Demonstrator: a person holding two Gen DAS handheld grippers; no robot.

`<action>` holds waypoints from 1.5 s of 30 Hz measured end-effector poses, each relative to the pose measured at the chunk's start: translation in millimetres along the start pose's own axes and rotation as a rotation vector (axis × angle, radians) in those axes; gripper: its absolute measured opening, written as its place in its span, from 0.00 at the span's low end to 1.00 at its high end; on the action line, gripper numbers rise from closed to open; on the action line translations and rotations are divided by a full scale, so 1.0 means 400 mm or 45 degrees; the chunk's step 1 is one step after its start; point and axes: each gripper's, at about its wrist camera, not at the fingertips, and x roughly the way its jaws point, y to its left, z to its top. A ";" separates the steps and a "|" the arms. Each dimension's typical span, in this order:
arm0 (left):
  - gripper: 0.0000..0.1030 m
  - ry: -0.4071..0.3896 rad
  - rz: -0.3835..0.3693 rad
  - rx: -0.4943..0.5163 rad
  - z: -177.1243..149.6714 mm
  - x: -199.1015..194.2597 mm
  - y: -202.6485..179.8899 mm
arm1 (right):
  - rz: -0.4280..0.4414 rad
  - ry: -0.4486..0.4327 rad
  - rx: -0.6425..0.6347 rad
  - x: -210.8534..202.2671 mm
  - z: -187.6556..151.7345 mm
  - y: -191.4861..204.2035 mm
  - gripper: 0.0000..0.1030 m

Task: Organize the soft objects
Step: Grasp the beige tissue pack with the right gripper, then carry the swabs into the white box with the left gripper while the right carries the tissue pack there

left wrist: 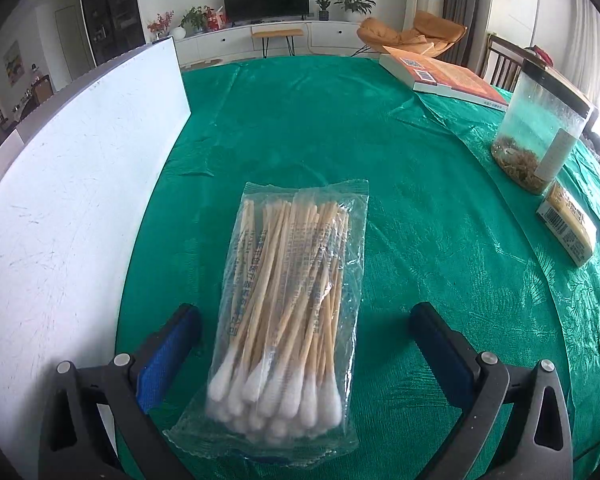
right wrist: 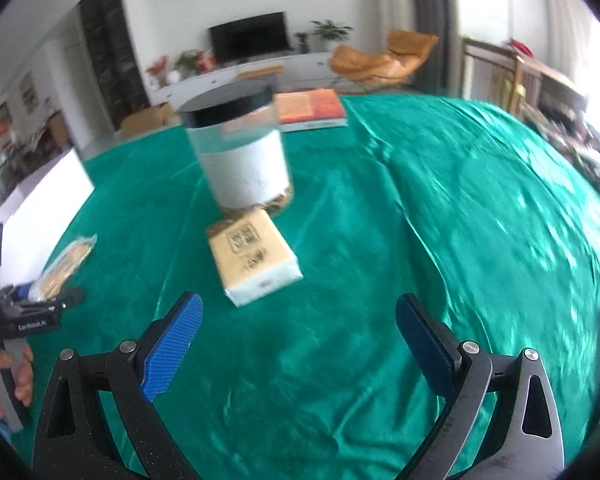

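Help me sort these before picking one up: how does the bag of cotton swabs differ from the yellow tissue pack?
The bag of cotton swabs is clear plastic showing its wooden sticks; the yellow tissue pack is opaque and printed. The bag lies between the open left gripper fingers; the pack lies ahead of the open right gripper, beside the jar. Both rest flat on the green tablecloth.

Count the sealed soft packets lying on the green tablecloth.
2: the cotton swab packet lies between the left gripper's open jaws; the tissue packet lies beside the jar.
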 end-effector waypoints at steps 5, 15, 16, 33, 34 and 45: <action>1.00 -0.001 0.000 0.000 0.000 0.000 0.000 | 0.037 0.186 -0.293 0.138 0.053 0.053 0.94; 1.00 0.111 -0.021 0.007 0.008 -0.008 -0.010 | -0.017 0.193 0.032 0.103 0.017 -0.137 0.56; 1.00 0.119 -0.034 0.006 0.007 -0.011 -0.013 | -0.038 0.189 0.083 0.109 0.031 -0.169 0.56; 0.56 0.238 -0.022 0.019 0.047 -0.004 -0.030 | -0.033 0.502 -0.033 0.263 0.224 -0.227 0.51; 0.38 0.232 -0.024 0.004 0.060 -0.006 -0.027 | -0.046 0.507 -0.033 0.268 0.228 -0.230 0.52; 0.33 0.036 -0.337 -0.183 0.275 -0.092 -0.096 | -0.108 0.203 0.115 0.166 0.393 -0.223 0.52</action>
